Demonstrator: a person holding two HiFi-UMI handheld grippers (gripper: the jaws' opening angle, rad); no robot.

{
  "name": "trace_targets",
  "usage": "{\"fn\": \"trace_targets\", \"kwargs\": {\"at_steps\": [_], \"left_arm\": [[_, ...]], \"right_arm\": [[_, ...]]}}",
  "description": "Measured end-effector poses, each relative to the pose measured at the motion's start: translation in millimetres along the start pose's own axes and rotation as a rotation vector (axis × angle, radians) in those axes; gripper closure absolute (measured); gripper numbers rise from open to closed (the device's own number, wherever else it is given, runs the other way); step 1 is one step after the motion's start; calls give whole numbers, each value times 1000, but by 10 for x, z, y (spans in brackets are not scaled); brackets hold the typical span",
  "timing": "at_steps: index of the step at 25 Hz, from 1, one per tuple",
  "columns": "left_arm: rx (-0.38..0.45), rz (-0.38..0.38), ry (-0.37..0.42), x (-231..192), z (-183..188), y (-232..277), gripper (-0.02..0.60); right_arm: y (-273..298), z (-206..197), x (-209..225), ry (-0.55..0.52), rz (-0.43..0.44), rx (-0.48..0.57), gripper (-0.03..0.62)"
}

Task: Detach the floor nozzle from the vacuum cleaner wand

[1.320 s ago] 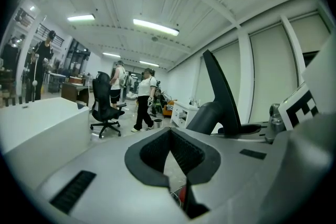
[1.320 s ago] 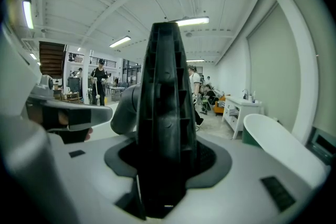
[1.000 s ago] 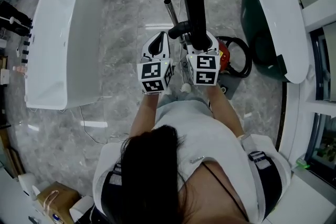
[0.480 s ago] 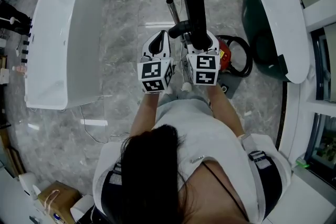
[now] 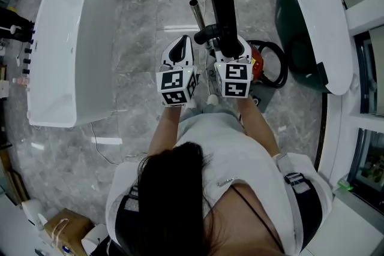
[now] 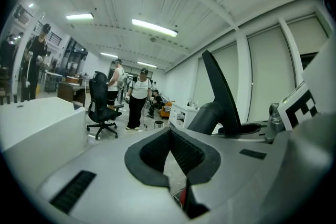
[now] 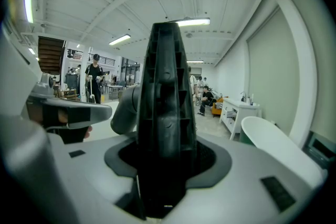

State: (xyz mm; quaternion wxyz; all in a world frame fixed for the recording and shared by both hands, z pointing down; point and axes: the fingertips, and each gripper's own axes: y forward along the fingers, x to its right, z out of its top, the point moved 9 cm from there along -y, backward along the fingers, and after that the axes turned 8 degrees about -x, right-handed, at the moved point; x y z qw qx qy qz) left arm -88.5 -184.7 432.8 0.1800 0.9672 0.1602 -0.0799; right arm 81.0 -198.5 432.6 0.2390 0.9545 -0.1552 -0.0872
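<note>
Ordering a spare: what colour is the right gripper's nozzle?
Black nozzle, clearest in the right gripper view.

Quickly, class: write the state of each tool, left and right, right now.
Left tool: closed, empty.
Right tool: closed on the black floor nozzle.

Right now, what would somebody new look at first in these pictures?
Probably the tall black plastic floor nozzle, sticking up in the middle, clamped in the right hand-held gripper. After that, the long white bathtub on the left and the rounded white bathtub on the right.
</note>
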Motion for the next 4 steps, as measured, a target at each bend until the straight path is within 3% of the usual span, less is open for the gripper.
{"fn": "trace_targets", "kwargs": {"at_steps": [4], "left_arm": [[4, -7, 1, 8, 6, 19, 577]], "right_arm": [[11, -7, 5, 7, 3, 3, 376]]}}
